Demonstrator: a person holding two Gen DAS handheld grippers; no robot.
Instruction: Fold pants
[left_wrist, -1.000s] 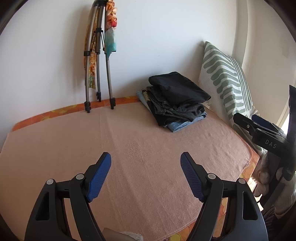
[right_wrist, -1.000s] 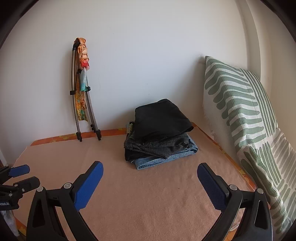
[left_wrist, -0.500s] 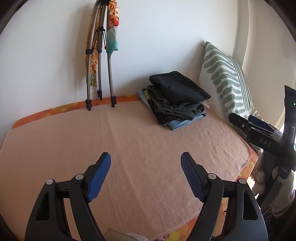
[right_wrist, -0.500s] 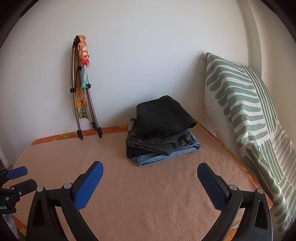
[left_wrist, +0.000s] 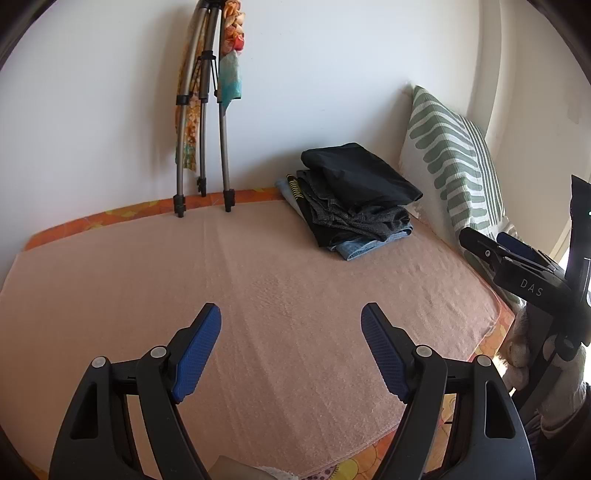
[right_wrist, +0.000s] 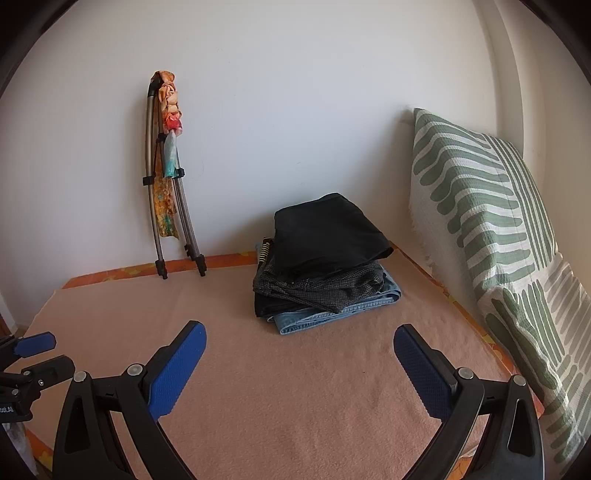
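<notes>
While both grippers hover above the pink blanket (left_wrist: 295, 295), nothing is held.

Beside the striped pillow (right_wrist: 480, 206), the stack of folded pants (right_wrist: 325, 258) lies at the far side near the wall, well apart from both tools. The left gripper (left_wrist: 291, 325) and the right gripper (right_wrist: 299, 341) point forward over the blanket, fingers spread wide.

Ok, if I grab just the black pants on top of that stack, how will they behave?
The black pants will probably go floppy and unfold, being soft cloth. They look light. The checked pair beneath, lying rumpled, may drag along.
</notes>
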